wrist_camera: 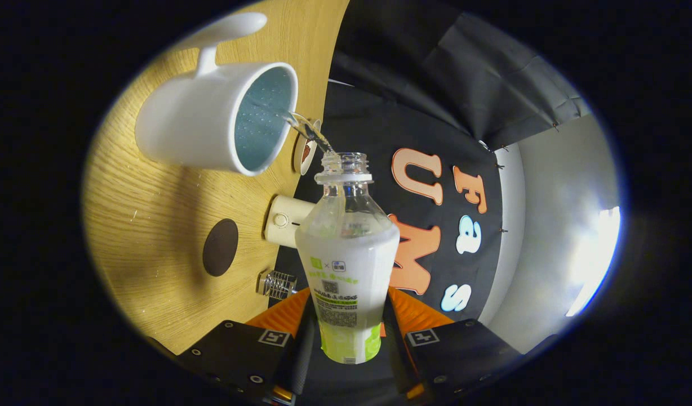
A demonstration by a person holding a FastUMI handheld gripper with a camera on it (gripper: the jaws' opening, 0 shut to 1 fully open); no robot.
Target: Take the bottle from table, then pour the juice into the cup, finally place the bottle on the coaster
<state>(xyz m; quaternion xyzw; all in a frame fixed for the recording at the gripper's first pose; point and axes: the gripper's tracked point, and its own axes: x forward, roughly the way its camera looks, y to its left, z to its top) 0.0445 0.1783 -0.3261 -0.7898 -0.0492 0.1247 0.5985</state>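
On the wooden table (154, 237) I count one white cup (211, 121), one dark round coaster (220, 247) nearer the fingers, and one open bottle (346, 254), tipped so a thin stream runs from its neck into the cup. The gripper (346, 332) has both fingers pressed on the bottle's lower labelled body. The thin, smooth plastic probably dents easily and grows lighter while emptying, so that low grip seems right.

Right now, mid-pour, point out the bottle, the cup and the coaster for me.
bottle (346, 248): gripper view, on its labelled body, held between the gripper's fingers.
cup (188, 127): gripper view, on its white outer wall.
coaster (220, 247): gripper view, on its dark round face.
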